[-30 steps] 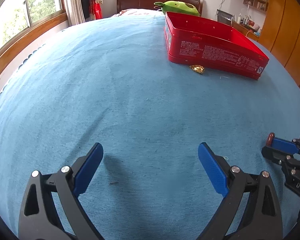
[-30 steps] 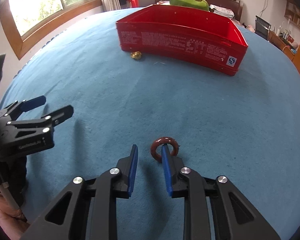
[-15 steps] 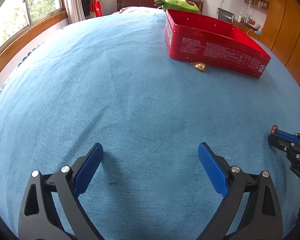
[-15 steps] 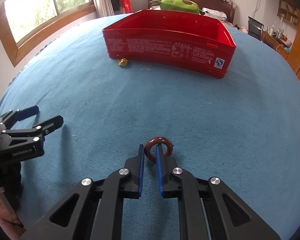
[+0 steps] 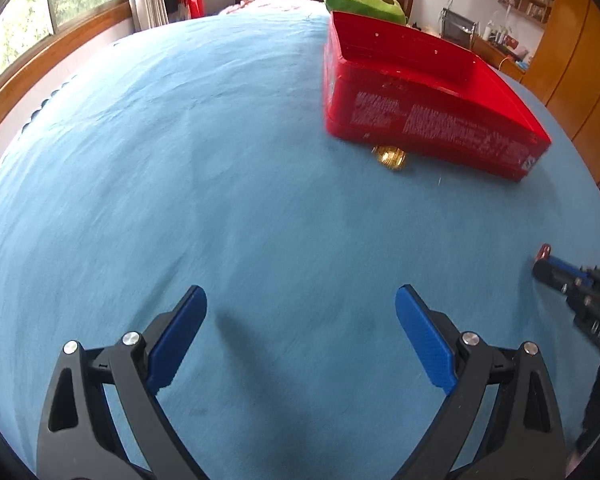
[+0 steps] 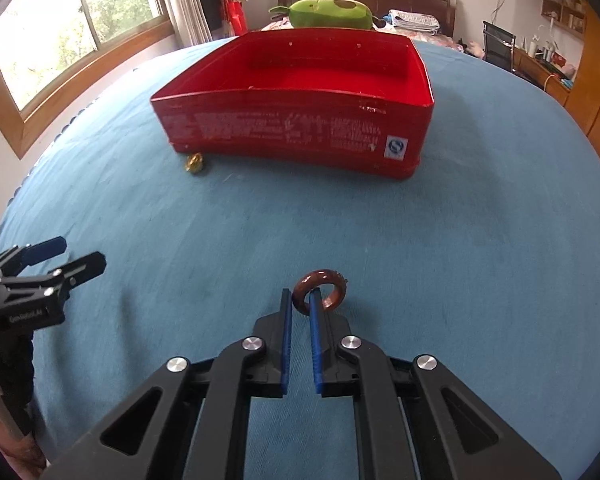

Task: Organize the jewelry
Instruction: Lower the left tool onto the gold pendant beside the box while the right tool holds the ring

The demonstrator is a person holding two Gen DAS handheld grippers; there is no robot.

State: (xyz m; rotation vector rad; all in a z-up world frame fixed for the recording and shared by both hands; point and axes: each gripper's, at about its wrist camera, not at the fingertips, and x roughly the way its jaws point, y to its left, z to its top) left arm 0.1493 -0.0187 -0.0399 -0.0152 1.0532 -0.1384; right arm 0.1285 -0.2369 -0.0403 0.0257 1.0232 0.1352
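So since a moment ago both views are sitting closer to the red box, and the right tool's jaws have just been closing, with the ring caught between them.

Left wrist view: the left tool (image 5: 300, 312) is hanging wide open over the blue cloth surface (image 5: 180, 184), nothing between its blue ribbed pads. The cloth is looking soft and slightly fuzzy. Ahead, the red box (image 5: 420, 120) is showing its glossy printed side wall, and a small shiny gold piece (image 5: 390, 157) is lying right against its near bottom edge. The right tool (image 5: 548, 264) is poking in from the right edge, only a red sliver showing at its tip. A green plush toy (image 5: 360, 0) is sitting behind the box.

Right wrist view: here the right tool (image 6: 300, 308) is pinching one side of a reddish-brown ring (image 6: 320, 290), round and smooth with a tiny sparkly bit on its rim. This view is looking into the box (image 6: 300, 128), rectangular with rounded corners, its visible floor bare. The gold piece (image 6: 195, 163) is by its left corner. The left tool (image 6: 60, 256) is showing at the left, jaws apart.
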